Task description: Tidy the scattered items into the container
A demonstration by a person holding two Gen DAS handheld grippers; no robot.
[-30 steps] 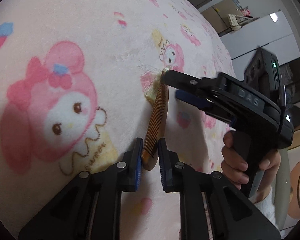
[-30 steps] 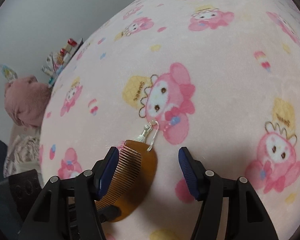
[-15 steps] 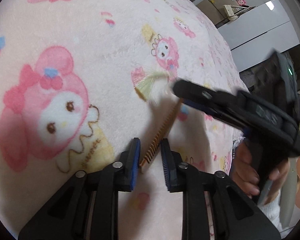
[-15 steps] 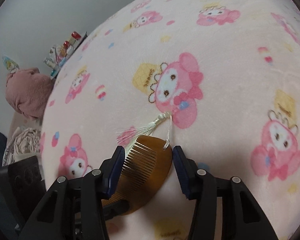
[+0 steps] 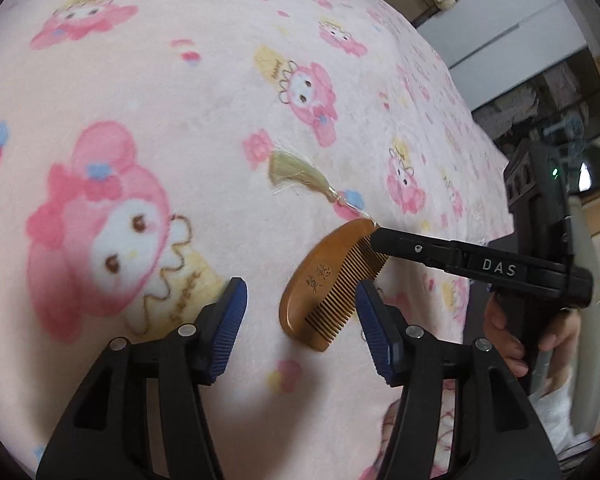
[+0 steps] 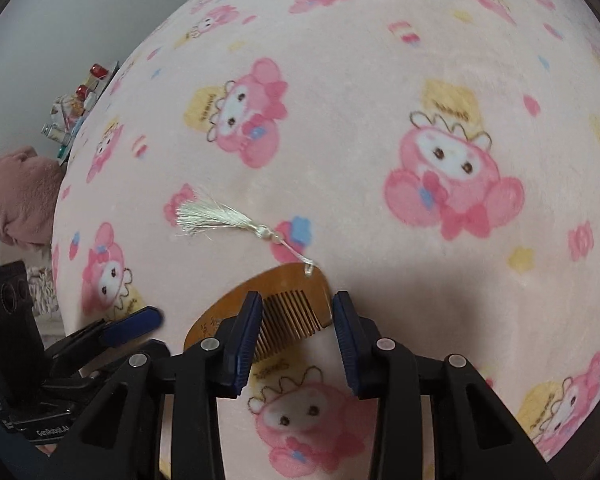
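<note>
On pink blanket [image 5: 188, 80], wooden comb [image 5: 320, 288], no container visible.

Black tongs [image 5: 300, 320], ribbed blue pads [image 5: 229, 328], silver screws

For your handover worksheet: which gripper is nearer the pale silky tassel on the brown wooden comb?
Right. The right gripper has its closing jaws around the comb's tassel end; the left gripper, jaws opening, straddles the opposite end, apart from it.
</note>
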